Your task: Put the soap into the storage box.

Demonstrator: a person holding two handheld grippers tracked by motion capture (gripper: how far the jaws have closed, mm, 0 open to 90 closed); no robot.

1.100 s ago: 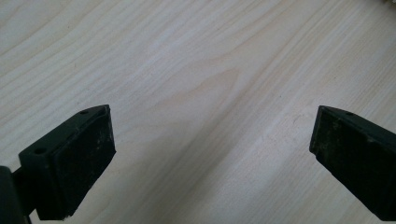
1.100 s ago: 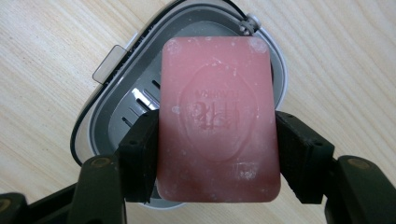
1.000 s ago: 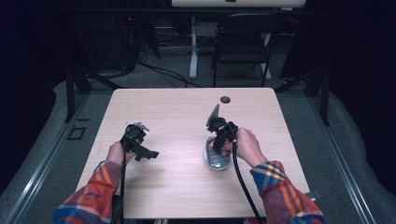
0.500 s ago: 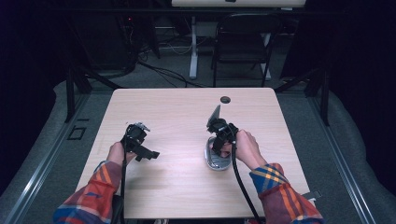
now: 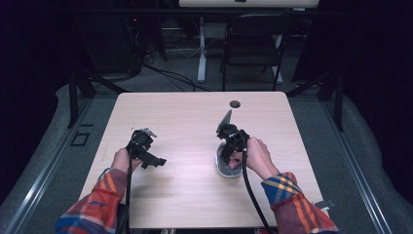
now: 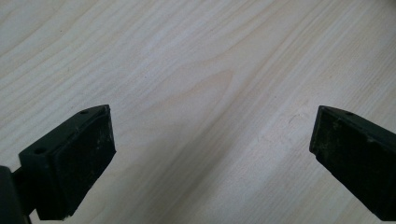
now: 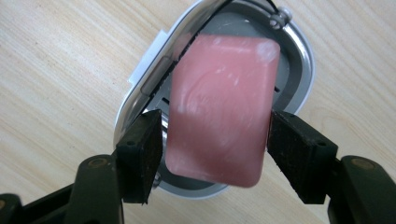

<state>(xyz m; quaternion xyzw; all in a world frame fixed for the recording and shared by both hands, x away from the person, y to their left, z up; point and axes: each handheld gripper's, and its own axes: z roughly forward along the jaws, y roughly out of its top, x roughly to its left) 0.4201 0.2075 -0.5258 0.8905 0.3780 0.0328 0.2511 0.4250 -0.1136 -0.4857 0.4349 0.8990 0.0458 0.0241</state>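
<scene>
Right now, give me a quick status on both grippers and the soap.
Left gripper open over bare table. Right gripper shut on pink soap bar, above its white soap dish. Nothing in the way.

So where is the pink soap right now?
In the right gripper view, the pink soap sits between the right gripper jaws, over the white soap dish on the table's right side.

Little differs from a second ago. The right claw [image 5: 228, 155], with the hand behind it, sits a touch lower over the oval grey-and-white soap dish [image 5: 225, 169] than before. The left claw [image 5: 152, 161] shifts only slightly above the worktop.
</scene>
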